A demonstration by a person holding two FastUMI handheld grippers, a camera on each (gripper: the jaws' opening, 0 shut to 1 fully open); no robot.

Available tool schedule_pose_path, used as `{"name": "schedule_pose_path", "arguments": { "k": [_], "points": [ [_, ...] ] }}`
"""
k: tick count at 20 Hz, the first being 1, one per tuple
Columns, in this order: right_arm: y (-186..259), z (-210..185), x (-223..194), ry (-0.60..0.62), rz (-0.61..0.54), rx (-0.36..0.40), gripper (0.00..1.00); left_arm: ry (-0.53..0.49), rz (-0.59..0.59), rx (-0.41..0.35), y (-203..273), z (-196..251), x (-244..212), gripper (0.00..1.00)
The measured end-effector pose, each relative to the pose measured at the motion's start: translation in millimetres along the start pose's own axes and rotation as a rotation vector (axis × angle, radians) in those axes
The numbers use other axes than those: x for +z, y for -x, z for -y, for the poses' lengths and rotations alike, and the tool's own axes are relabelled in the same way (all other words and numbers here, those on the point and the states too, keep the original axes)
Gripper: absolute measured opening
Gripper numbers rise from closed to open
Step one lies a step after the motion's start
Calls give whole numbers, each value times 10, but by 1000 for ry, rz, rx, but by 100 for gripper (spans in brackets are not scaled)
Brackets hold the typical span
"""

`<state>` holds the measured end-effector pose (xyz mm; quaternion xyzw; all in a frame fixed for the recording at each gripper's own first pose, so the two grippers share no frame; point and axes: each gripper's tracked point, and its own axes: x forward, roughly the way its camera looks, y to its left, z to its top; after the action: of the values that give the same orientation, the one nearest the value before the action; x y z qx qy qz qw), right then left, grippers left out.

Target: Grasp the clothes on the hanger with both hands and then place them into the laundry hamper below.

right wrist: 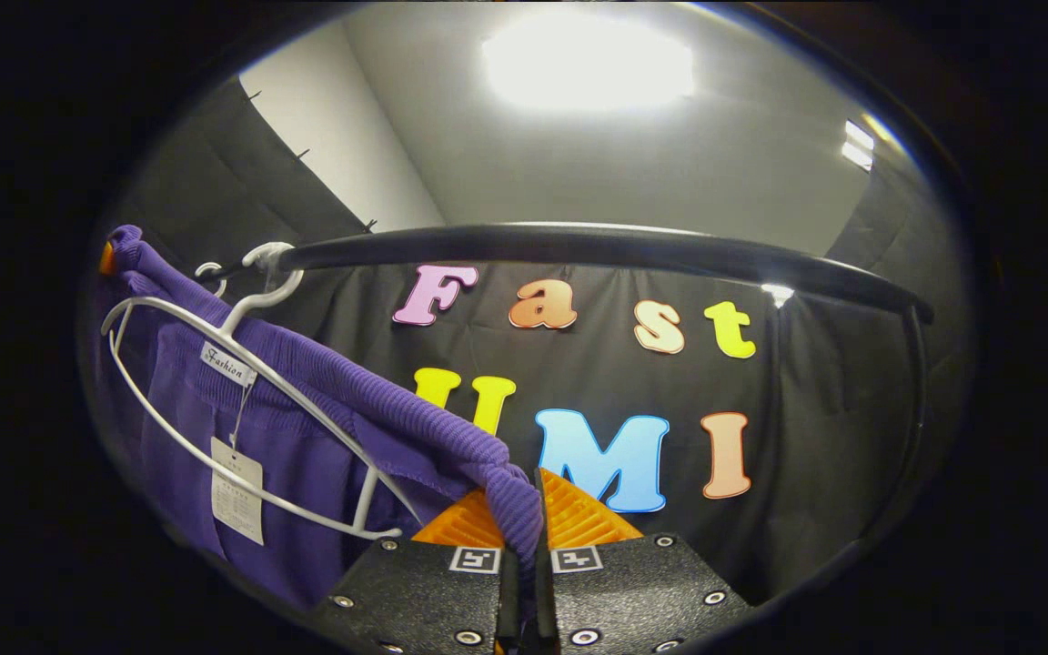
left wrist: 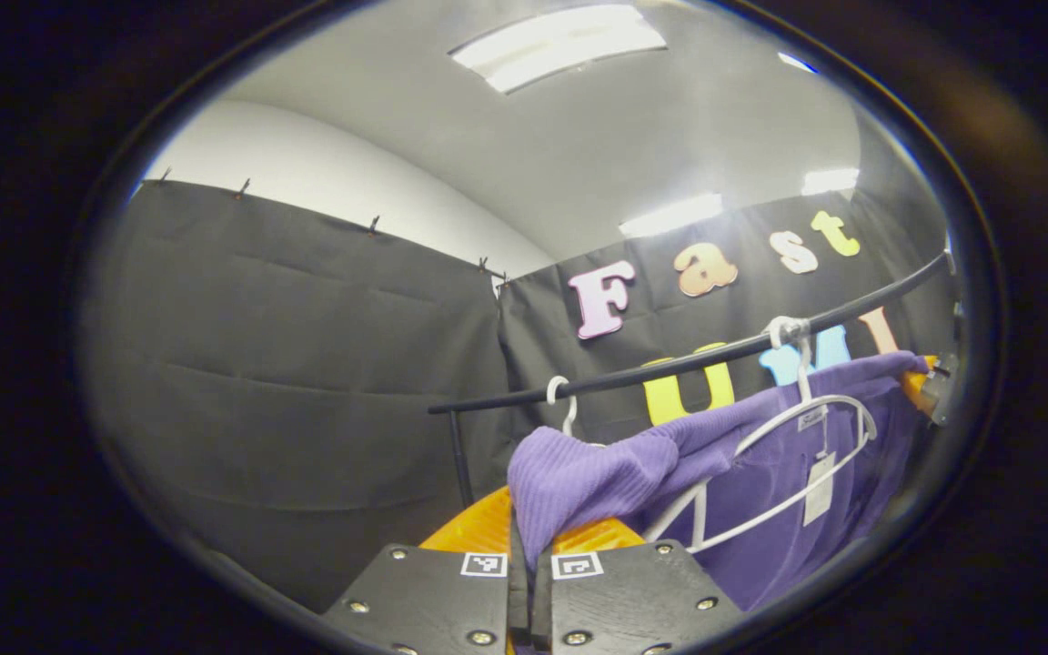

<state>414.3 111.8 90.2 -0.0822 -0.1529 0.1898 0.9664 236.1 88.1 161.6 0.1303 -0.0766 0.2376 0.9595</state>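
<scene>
A purple knitted garment (left wrist: 760, 491) hangs stretched below a black rail (left wrist: 688, 359), over a white hanger (left wrist: 801, 428) hooked on that rail. My left gripper (left wrist: 524, 537) is shut on one bunched end of the garment, low in the left gripper view. The other gripper (left wrist: 929, 387) holds the far end of the cloth at the right edge of that view. In the right gripper view my right gripper (right wrist: 521, 509) is shut on the ribbed edge of the purple garment (right wrist: 306, 437), with the white hanger (right wrist: 242, 400) and a paper tag (right wrist: 235, 489) to its left.
A second white hanger hook (left wrist: 562, 400) sits on the rail near its left end. The rail's upright post (left wrist: 458, 455) stands at the left, and its other post (right wrist: 917, 391) shows at the right of the right gripper view. Ceiling lights (right wrist: 588, 59) glare overhead.
</scene>
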Motion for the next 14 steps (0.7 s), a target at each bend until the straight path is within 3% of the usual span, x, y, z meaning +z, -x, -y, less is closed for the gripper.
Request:
{"name": "schedule_pose_path", "arguments": {
  "k": [3, 4, 5, 6, 9, 11, 13, 14],
  "points": [
    [-54, 1, -95, 21, -5, -11, 6, -3, -7, -13, -131, 18, -94, 2],
    [-66, -2, -128, 23, -10, -16, 6, -1, -8, -21, -170, 25, -126, 7],
    [-86, -13, -170, 22, -18, -21, 6, 0, -12, -29, -207, 26, -163, 3],
    [-120, -23, -208, 20, -29, -25, 6, 1, -16, -42, -251, 43, -189, 7],
    [-224, -58, -368, 6, -75, -27, 6, 19, -50, -77, -382, 102, -328, 7],
    [-252, -73, -484, 4, -110, -26, 6, 59, -76, -105, -435, 146, -440, 2],
    [-283, -101, -600, -9, -143, -21, 6, 88, -93, -125, -439, 138, -546, 7],
    [-312, -117, -685, -17, -165, -18, 6, 94, -98, -133, -438, 127, -598, 2]
  ]
}}
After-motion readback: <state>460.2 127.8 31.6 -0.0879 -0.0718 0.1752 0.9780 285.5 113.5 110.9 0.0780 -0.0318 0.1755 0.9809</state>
